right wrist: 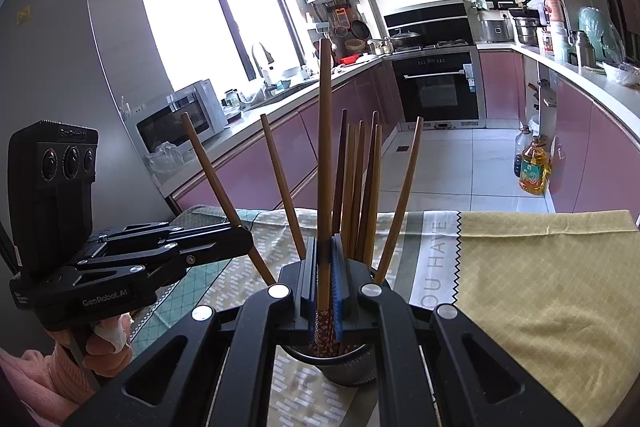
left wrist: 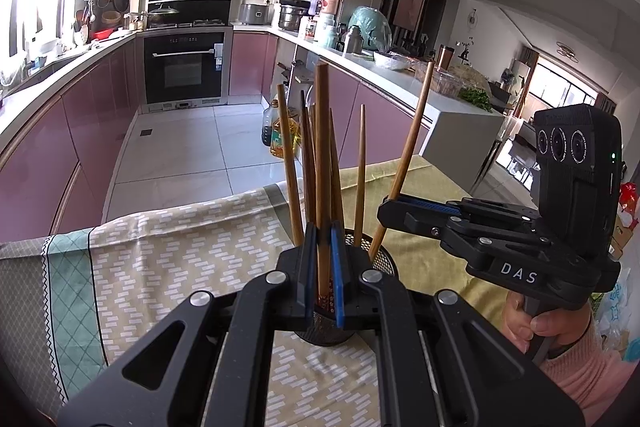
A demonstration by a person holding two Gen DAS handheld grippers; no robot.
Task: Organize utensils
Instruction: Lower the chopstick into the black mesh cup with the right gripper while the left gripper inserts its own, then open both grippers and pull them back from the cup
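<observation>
A black mesh holder (left wrist: pixel 381 264) (right wrist: pixel 349 367) stands on the patterned tablecloth (left wrist: pixel 160 251) (right wrist: pixel 540 275) with several brown wooden chopsticks (left wrist: pixel 361 179) (right wrist: pixel 362 187) leaning in it. My left gripper (left wrist: pixel 322 231) (right wrist: pixel 244 239) is shut on one chopstick (left wrist: pixel 322 147) (right wrist: pixel 216 179) right above the holder. My right gripper (right wrist: pixel 324 243) (left wrist: pixel 385 207) is shut on another chopstick (right wrist: pixel 325 147) (left wrist: pixel 412 143). The patterned lower ends of both held sticks reach down into the holder. The two grippers face the holder from opposite sides, close together.
The table's far edge drops to a tiled kitchen floor (left wrist: pixel 172 155). Oil bottles (left wrist: pixel 280 135) (right wrist: pixel 532 167) stand on the floor by the pink cabinets. Counters, an oven (left wrist: pixel 184 67) and a microwave (right wrist: pixel 180 119) lie well beyond. A hand (left wrist: pixel 536 327) holds each gripper's handle.
</observation>
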